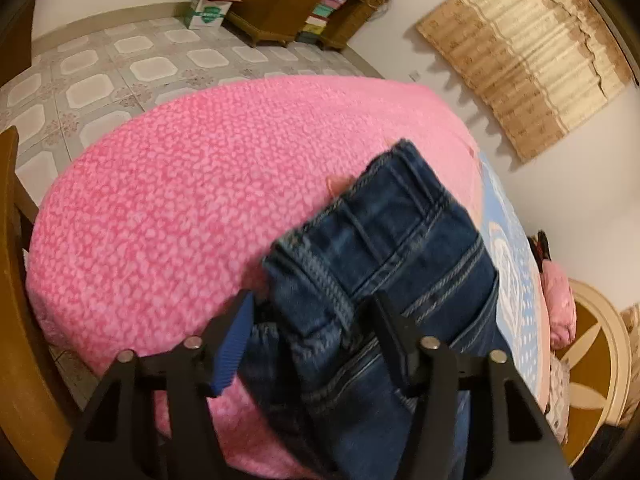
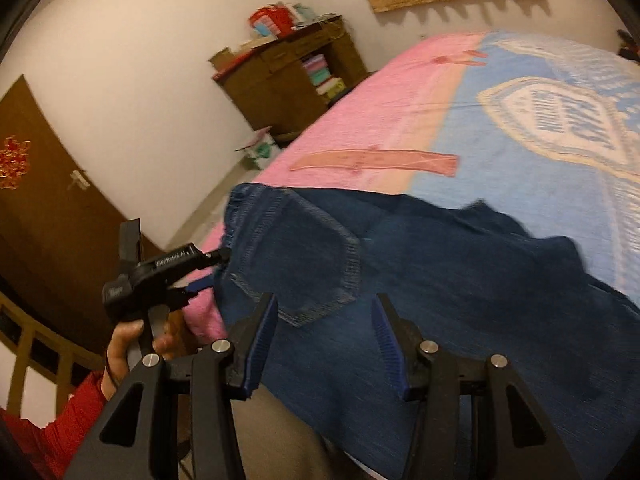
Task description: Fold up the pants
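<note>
Dark blue denim pants (image 2: 400, 280) spread on pink-and-blue bedspread (image 2: 520, 160) | left gripper (image 1: 312, 320) parted, waistband between, unpinched | right gripper (image 2: 324, 332) parted, empty | waistband corners should be clamped squarely before folding.

Pants (image 2: 420, 280) on bed (image 1: 160, 200), left tool (image 2: 208, 266) seemingly at waistband, cabinet (image 2: 288, 68) behind.

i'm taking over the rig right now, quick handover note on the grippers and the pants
Left gripper: open, jaws either side of the jeans' waistband, not pinching it.
Right gripper: open and empty, above the seat near the back pocket.
Jeans: lying on the bed, waist at the bed's edge, legs running across the blanket.
Done: appears folded lengthwise, though I cannot be sure.
Left: fold them across and tidy.
</note>
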